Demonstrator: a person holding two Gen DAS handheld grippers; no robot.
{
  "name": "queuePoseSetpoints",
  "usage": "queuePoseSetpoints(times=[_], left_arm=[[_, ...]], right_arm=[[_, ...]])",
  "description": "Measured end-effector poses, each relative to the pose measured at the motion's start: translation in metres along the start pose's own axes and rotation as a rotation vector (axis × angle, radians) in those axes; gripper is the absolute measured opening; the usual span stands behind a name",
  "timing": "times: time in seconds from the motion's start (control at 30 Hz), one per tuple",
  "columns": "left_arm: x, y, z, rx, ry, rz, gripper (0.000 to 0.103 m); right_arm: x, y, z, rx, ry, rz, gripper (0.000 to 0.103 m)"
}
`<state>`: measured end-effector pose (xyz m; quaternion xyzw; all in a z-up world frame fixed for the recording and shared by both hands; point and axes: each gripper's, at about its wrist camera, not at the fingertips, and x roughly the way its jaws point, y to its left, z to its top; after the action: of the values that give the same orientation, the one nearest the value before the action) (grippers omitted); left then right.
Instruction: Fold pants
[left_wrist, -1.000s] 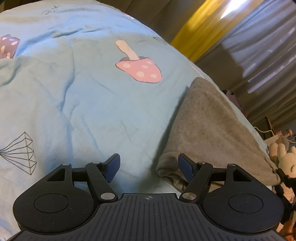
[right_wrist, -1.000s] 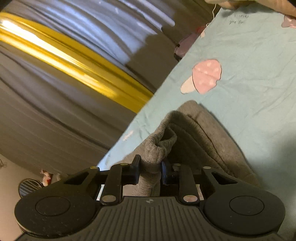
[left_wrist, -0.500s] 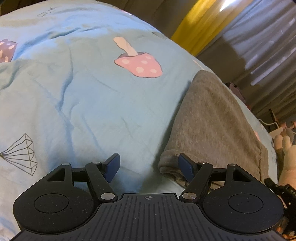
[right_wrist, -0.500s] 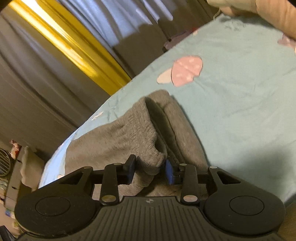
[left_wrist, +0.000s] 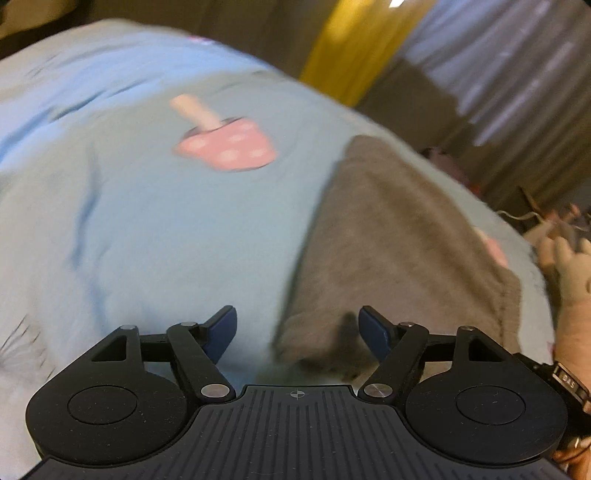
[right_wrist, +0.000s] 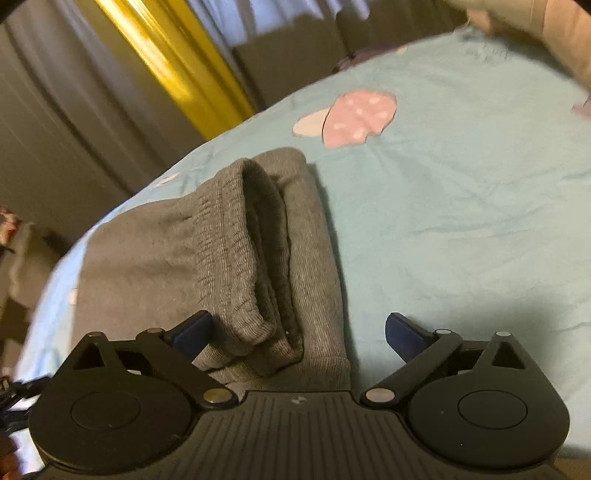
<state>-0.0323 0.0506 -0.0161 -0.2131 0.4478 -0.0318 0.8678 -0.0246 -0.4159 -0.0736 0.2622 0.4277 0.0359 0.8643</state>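
Grey pants (right_wrist: 236, 266) lie folded on a bed with a light blue bedsheet (right_wrist: 461, 229), running from near the camera toward the far edge of the bed. In the right wrist view the right gripper (right_wrist: 299, 330) is released, jaws spread wide with the near end of the pants between them; the left blue pad (right_wrist: 194, 330) sits just beside the fabric, touching cannot be told, the right pad is apart from it over bare sheet. The ribbed elastic waistband (right_wrist: 229, 236) is doubled over on top of the stack, its rolled edge pointing toward the camera, with more grey layers under it and to the right. A pink mushroom print (right_wrist: 354, 118) is on the sheet beyond the pants, far right. Grey curtains and a yellow strip (right_wrist: 173, 62) stand behind the bed. In the left wrist view, blurred by motion, the left gripper (left_wrist: 297, 328) is also released, jaws wide apart, holding nothing; the near corner of the pants (left_wrist: 388, 251) lies between the pads, closer to the right one, left pad over plain sheet (left_wrist: 147, 229). The same mushroom print (left_wrist: 227, 146) sits far left of the pants here. A hand (left_wrist: 572, 295) shows at the right edge of that view, near the bed's right side; a plush-like pale shape is beside it, too blurred to tell.
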Motion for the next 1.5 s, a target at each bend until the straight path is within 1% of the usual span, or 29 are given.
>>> queuePoseSetpoints(times=[0.07, 0.17, 0.23, 0.3, 0.33, 0.4, 0.5, 0.6, 0.73, 0.8, 0.83, 0.87, 0.9, 1.0, 1.13, 1.2, 1.23, 1.27, 1.3, 1.33, 1.37, 1.43, 1.47, 1.5], left_arm=[[0.013, -0.008, 0.009, 0.045, 0.007, -0.013, 0.080], [0.036, -0.022, 0.022, 0.108, 0.044, -0.005, 0.080], [0.052, -0.027, 0.032, 0.113, 0.066, -0.034, 0.079], [0.065, -0.031, 0.039, 0.109, 0.083, -0.054, 0.079], [0.071, -0.033, 0.040, 0.112, 0.088, -0.052, 0.079], [0.084, -0.037, 0.044, 0.136, 0.103, -0.042, 0.079], [0.098, -0.045, 0.048, 0.181, 0.116, -0.024, 0.080], [0.109, -0.051, 0.051, 0.225, 0.124, -0.014, 0.085], [0.120, -0.055, 0.055, 0.245, 0.127, -0.027, 0.090], [0.124, -0.055, 0.055, 0.255, 0.126, -0.038, 0.091], [0.125, -0.055, 0.056, 0.262, 0.127, -0.043, 0.091], [0.126, -0.055, 0.056, 0.265, 0.126, -0.047, 0.091], [0.125, -0.054, 0.057, 0.265, 0.125, -0.053, 0.090], [0.124, -0.056, 0.058, 0.265, 0.118, -0.069, 0.085], [0.126, -0.056, 0.056, 0.267, 0.113, -0.071, 0.084], [0.126, -0.059, 0.055, 0.270, 0.108, -0.062, 0.080], [0.125, -0.061, 0.054, 0.277, 0.104, -0.063, 0.071], [0.124, -0.064, 0.053, 0.288, 0.099, -0.065, 0.064], [0.122, -0.067, 0.052, 0.302, 0.095, -0.066, 0.061], [0.121, -0.070, 0.050, 0.320, 0.090, -0.066, 0.054], [0.119, -0.072, 0.049, 0.331, 0.082, -0.064, 0.050], [0.115, -0.074, 0.047, 0.338, 0.064, -0.064, 0.043], [0.112, -0.073, 0.047, 0.330, 0.056, -0.069, 0.041], [0.109, -0.072, 0.047, 0.316, 0.046, -0.079, 0.037]], right_arm=[[0.003, -0.007, 0.006, 0.041, 0.036, 0.051, 0.099], [0.011, -0.014, 0.016, 0.097, 0.066, 0.142, 0.099], [0.022, -0.020, 0.024, 0.110, 0.094, 0.185, 0.099], [0.034, -0.027, 0.029, 0.154, 0.108, 0.228, 0.099], [0.039, -0.032, 0.033, 0.179, 0.115, 0.251, 0.099], [0.049, -0.035, 0.039, 0.188, 0.128, 0.295, 0.099], [0.060, -0.029, 0.045, 0.167, 0.163, 0.343, 0.099], [0.069, -0.018, 0.047, 0.110, 0.175, 0.341, 0.099], [0.072, -0.007, 0.046, 0.055, 0.151, 0.324, 0.099], [0.074, 0.000, 0.044, 0.025, 0.131, 0.306, 0.090], [0.074, 0.004, 0.043, -0.001, 0.120, 0.294, 0.079], [0.075, 0.005, 0.043, -0.011, 0.118, 0.296, 0.075], [0.075, 0.004, 0.042, -0.002, 0.120, 0.311, 0.075], [0.076, 0.000, 0.046, 0.010, 0.138, 0.324, 0.077], [0.079, 0.005, 0.049, -0.005, 0.169, 0.326, 0.094], [0.082, 0.016, 0.048, -0.050, 0.166, 0.288, 0.096], [0.082, 0.023, 0.045, -0.083, 0.155, 0.260, 0.095], [0.080, 0.030, 0.042, -0.118, 0.139, 0.233, 0.089], [0.078, 0.034, 0.039, -0.149, 0.122, 0.201, 0.084], [0.074, 0.038, 0.036, -0.175, 0.109, 0.175, 0.077], [0.069, 0.041, 0.034, -0.188, 0.100, 0.174, 0.072], [0.062, 0.045, 0.032, -0.193, 0.088, 0.174, 0.067], [0.060, 0.047, 0.032, -0.194, 0.082, 0.173, 0.064], [0.058, 0.047, 0.033, -0.183, 0.076, 0.178, 0.063]])
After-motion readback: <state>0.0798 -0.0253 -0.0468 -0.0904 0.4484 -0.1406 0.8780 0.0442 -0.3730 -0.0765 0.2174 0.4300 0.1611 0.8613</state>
